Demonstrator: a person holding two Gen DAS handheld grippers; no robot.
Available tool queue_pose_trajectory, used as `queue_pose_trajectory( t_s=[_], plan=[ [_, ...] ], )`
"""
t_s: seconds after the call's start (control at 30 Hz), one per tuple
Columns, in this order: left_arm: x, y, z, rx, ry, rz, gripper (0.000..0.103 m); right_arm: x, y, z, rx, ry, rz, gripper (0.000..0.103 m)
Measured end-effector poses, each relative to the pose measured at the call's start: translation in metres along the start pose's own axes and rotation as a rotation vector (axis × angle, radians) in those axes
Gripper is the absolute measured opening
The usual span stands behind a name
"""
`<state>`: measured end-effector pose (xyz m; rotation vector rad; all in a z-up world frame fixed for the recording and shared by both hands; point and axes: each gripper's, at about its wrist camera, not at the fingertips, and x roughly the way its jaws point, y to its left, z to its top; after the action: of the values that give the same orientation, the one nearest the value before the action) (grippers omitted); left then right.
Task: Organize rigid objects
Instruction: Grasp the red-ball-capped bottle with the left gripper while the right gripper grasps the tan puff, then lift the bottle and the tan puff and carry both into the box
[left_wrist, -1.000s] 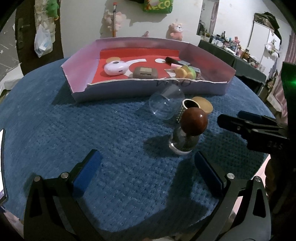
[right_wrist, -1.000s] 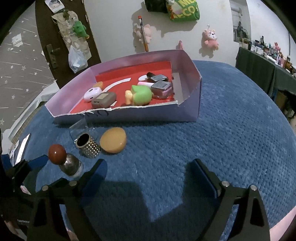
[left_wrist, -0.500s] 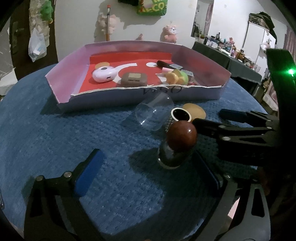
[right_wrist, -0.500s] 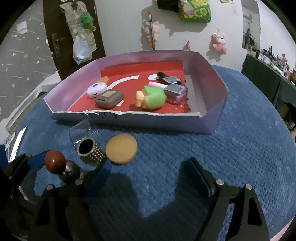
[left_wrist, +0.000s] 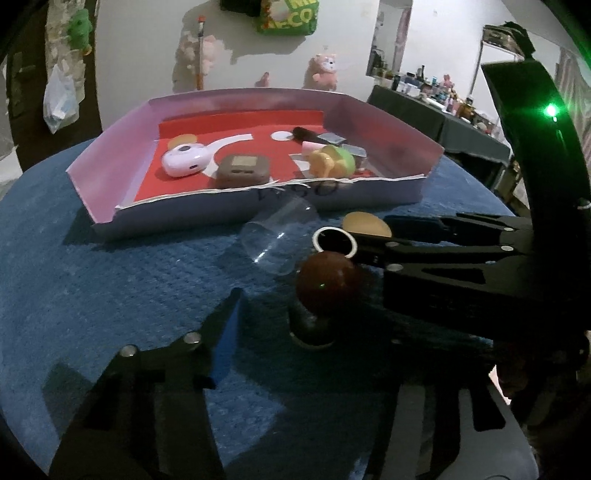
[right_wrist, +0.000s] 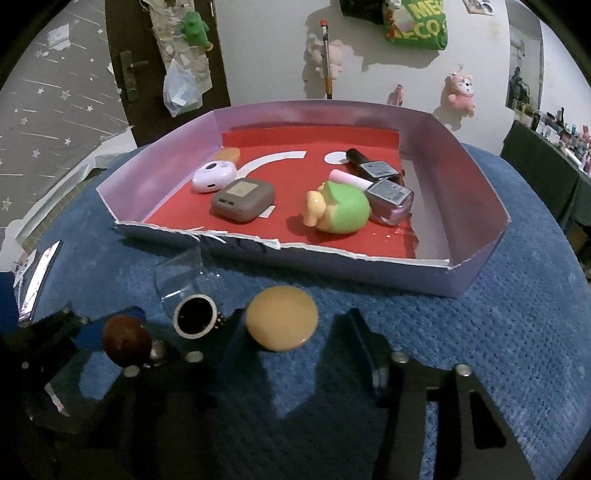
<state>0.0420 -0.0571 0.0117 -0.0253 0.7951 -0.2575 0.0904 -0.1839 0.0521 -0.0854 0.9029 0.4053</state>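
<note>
A small bottle with a round brown cap (left_wrist: 327, 286) stands on the blue cloth between the fingers of my left gripper (left_wrist: 314, 314). Its jaws are closing; the left pad (left_wrist: 227, 325) stands clear of the bottle, and the right one is hidden under the other gripper. A flat orange disc (right_wrist: 282, 317) lies between the fingers of my right gripper (right_wrist: 295, 328), whose jaws are also closing, with a gap still showing on the disc's right side. In the left wrist view the right gripper (left_wrist: 376, 236) reaches in from the right around the disc (left_wrist: 365, 223).
A clear cup (left_wrist: 280, 240) lies on its side beside a studded dark-mouthed tube (right_wrist: 195, 317), both close to the bottle. Behind them a pink box (right_wrist: 476, 184) holds a white case, a brown case, a green toy and nail polish bottles. A phone (right_wrist: 37, 280) lies at the table's left edge.
Both pairs of jaws have narrowed. My right gripper has slid left until the orange disc lies between its fingers. My left gripper has come closer around the brown-capped bottle.
</note>
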Motion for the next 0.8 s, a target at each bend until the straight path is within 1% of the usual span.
queue_pose_trajectory(
  t_s=[0.1,0.13,0.3,0.47,0.8],
  plan=[
    [0.0,-0.003,0.001,0.004,0.0,-0.033,0.034,-0.001,0.001,0.0,0.0,-0.002,0.013,0.044],
    [0.0,-0.004,0.002,0.002,0.001,-0.041,0.032,-0.001,0.0,0.0,0.002,-0.002,0.015,0.04],
    [0.0,-0.004,0.002,0.001,-0.002,-0.052,0.03,-0.003,-0.003,-0.002,0.022,-0.006,0.025,0.04],
    [-0.001,0.005,0.002,-0.031,0.0,-0.06,0.03,-0.005,-0.006,-0.005,0.038,-0.01,0.027,0.04],
    [-0.009,0.025,-0.003,-0.079,-0.003,-0.025,0.029,-0.018,-0.006,-0.016,0.064,-0.024,0.039,0.04]
  ],
)
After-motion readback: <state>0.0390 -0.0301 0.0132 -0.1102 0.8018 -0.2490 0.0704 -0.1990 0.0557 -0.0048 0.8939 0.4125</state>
